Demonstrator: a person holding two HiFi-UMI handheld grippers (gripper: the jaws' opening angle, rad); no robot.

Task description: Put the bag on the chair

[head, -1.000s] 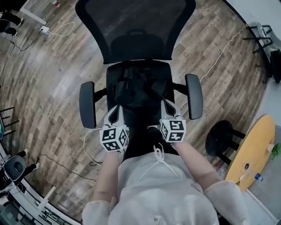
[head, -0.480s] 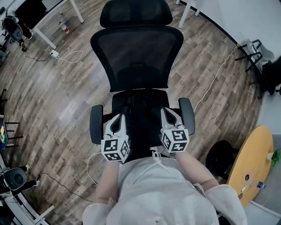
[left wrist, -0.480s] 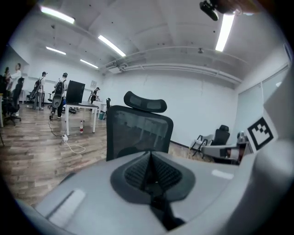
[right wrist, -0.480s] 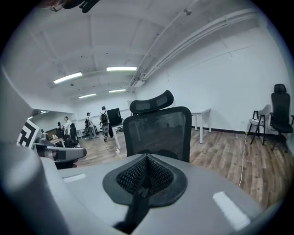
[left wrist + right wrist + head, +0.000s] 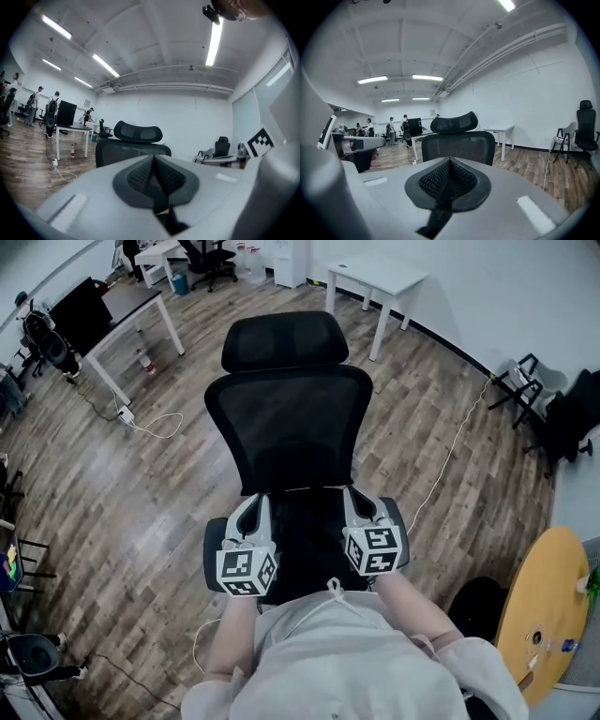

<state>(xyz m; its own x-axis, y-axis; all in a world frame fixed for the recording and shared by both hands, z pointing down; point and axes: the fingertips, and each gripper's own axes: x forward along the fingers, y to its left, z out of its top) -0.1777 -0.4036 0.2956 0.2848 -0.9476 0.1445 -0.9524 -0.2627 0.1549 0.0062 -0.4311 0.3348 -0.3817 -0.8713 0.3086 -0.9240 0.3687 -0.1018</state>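
A black office chair (image 5: 291, 427) with a mesh back and a headrest (image 5: 284, 340) stands in front of me. Both grippers hang side by side over its seat, pointing at the back. Between them is a black mass (image 5: 302, 545); I cannot tell bag from seat there. My left gripper (image 5: 253, 507) is shut, and a thin black strap (image 5: 161, 201) runs out from between its pads. My right gripper (image 5: 356, 498) is shut the same way on a black strap (image 5: 440, 206). Both gripper views look almost level at the chair back (image 5: 459, 140).
White desks stand at the back (image 5: 375, 277) and back left (image 5: 131, 306). A yellow round table (image 5: 548, 606) and a black stool (image 5: 478, 601) are close on the right. Cables (image 5: 155, 423) lie on the wood floor. Several people stand far off (image 5: 51, 112).
Both grippers have risen, still shut and side by side. The head view has pulled up too: the whole chair back, the headrest and more of the room now show.
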